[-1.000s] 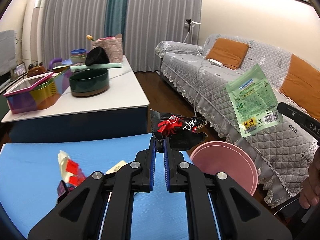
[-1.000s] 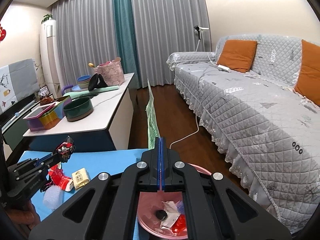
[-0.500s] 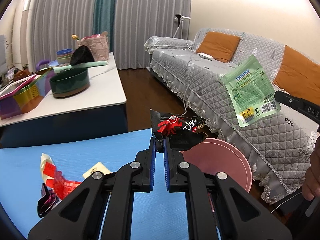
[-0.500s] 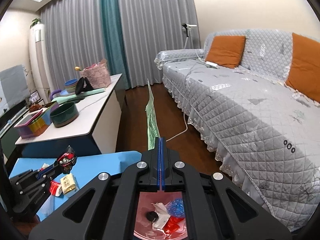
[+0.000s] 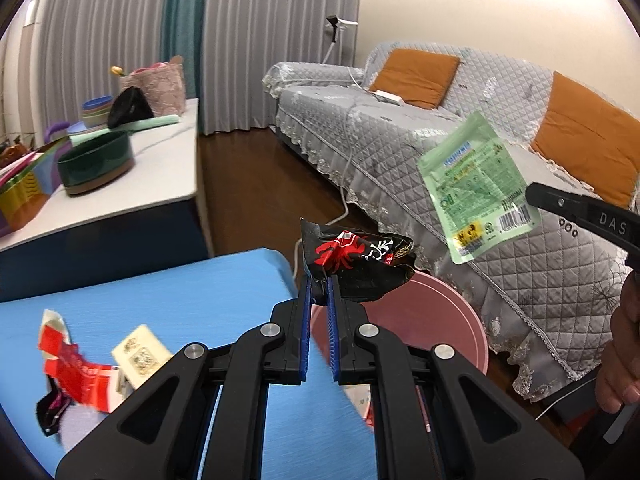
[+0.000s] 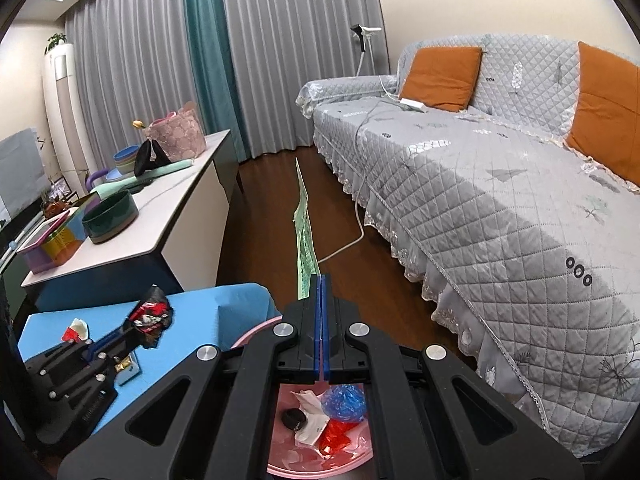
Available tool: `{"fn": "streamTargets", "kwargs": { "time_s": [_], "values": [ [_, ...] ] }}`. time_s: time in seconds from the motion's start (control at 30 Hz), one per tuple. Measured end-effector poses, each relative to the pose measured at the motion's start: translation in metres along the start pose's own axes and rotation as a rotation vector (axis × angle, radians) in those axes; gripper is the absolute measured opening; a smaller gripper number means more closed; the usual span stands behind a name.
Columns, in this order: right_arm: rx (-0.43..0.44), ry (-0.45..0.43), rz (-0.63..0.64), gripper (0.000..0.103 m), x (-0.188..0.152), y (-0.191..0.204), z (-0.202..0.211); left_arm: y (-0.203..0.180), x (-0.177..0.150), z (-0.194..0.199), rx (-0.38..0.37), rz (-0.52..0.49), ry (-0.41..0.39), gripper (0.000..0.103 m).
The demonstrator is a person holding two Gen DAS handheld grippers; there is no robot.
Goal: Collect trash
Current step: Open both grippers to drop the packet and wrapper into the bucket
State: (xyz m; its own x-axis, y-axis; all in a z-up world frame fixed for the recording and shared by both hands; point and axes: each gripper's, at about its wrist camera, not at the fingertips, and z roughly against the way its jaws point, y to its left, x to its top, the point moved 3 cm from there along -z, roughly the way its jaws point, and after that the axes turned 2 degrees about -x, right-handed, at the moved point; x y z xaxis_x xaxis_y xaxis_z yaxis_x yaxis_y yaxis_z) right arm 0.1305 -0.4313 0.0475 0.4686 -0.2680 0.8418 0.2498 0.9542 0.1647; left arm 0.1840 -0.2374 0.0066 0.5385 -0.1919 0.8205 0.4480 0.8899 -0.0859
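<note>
Left gripper (image 5: 318, 292) & right gripper (image 6: 322, 292) both clamped tight, angled down; a hand (image 5: 622, 356) at right edge.

A crumpled black-and-red wrapper (image 5: 356, 264) hangs above the pink bin's (image 5: 432, 312) rim; a flat green packet (image 5: 476, 184) is held upright in the air. More wrappers (image 5: 76, 364) lie on the blue mat (image 5: 180, 300)

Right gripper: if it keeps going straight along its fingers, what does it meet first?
Probably the wooden floor between the white table and the sofa. The right gripper points down there, holding the green packet; nothing else shows in line, though depth is unclear.
</note>
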Motion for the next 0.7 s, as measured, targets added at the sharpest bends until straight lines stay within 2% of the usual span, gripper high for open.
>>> {"fn": "streamTargets", "kwargs": {
  "time_s": [0.37, 0.4, 0.47, 0.5, 0.53, 0.57, 0.7],
  "values": [
    [-0.010, 0.035, 0.003, 0.002, -0.005, -0.001, -0.009, -0.023, -0.012, -0.027, -0.033, -0.031, 0.066, 0.008],
    [-0.014, 0.041, 0.003, 0.004, -0.006, -0.001, -0.010, -0.024, -0.012, -0.029, -0.043, -0.030, 0.077, 0.009],
    [-0.022, 0.055, -0.005, 0.010, -0.007, -0.003, -0.014, -0.025, -0.013, -0.032, -0.050, -0.035, 0.090, 0.016],
    [-0.018, 0.057, -0.012, 0.020, -0.007, -0.005, -0.015, -0.025, -0.013, -0.031, -0.048, -0.037, 0.085, 0.024],
    [-0.017, 0.055, -0.024, 0.031, -0.007, -0.007, -0.014, -0.025, -0.013, -0.029, -0.046, -0.037, 0.077, 0.026],
    [-0.018, 0.050, -0.033, 0.035, -0.007, -0.008, -0.013, -0.024, -0.012, -0.028, -0.049, -0.034, 0.075, 0.026],
    [-0.005, 0.038, -0.058, 0.036, -0.004, -0.011, -0.010, -0.021, -0.013, -0.023, -0.040, -0.031, 0.073, 0.026]
  ]
}}
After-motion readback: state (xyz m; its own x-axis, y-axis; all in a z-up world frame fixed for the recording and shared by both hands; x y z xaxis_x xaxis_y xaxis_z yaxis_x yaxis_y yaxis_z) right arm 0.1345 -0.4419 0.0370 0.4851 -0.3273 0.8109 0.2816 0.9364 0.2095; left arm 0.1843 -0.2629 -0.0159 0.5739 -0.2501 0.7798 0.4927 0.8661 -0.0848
